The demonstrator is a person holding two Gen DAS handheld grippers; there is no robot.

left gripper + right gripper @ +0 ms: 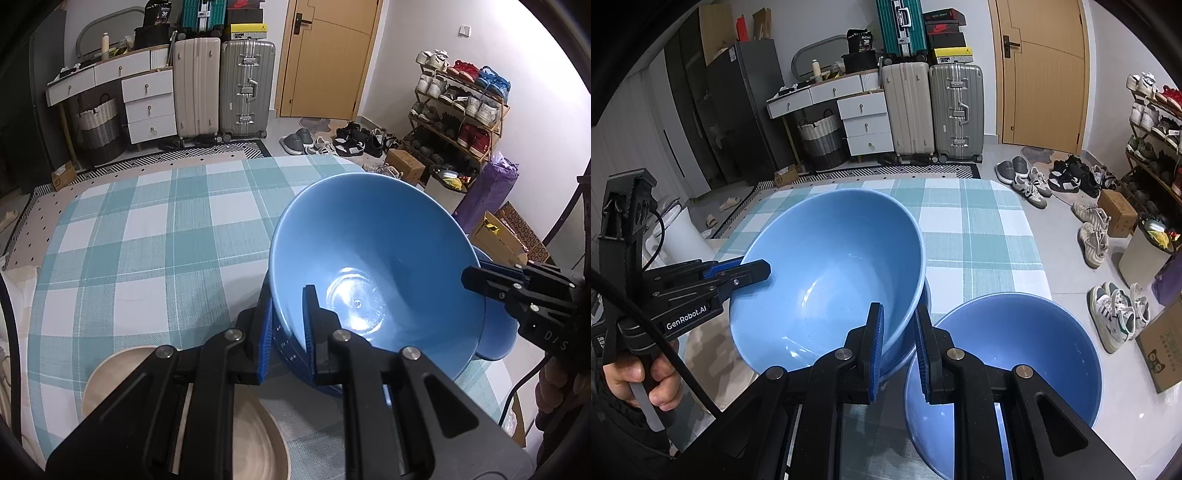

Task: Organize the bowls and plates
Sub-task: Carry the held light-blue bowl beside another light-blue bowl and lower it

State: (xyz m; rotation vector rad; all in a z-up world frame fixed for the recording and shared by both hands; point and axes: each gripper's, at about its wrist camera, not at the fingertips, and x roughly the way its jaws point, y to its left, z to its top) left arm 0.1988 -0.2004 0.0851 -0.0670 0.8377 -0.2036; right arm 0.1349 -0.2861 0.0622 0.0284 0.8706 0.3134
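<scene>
— How is the large blue bowl (831,273) held?
— Its rim is clamped on opposite sides by the left gripper (288,325) and the right gripper (899,343), and it is held tilted above the checked tablecloth (147,236).
— What is seen nearby?
— A second blue bowl (1015,362) is seen just beside it, and a beige plate (255,439) is seen under the left gripper.

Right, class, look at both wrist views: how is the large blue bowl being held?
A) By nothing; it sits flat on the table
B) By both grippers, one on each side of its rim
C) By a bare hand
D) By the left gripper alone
B: the left gripper clamps the large blue bowl at one side of the rim, and the right gripper clamps the opposite side.
</scene>
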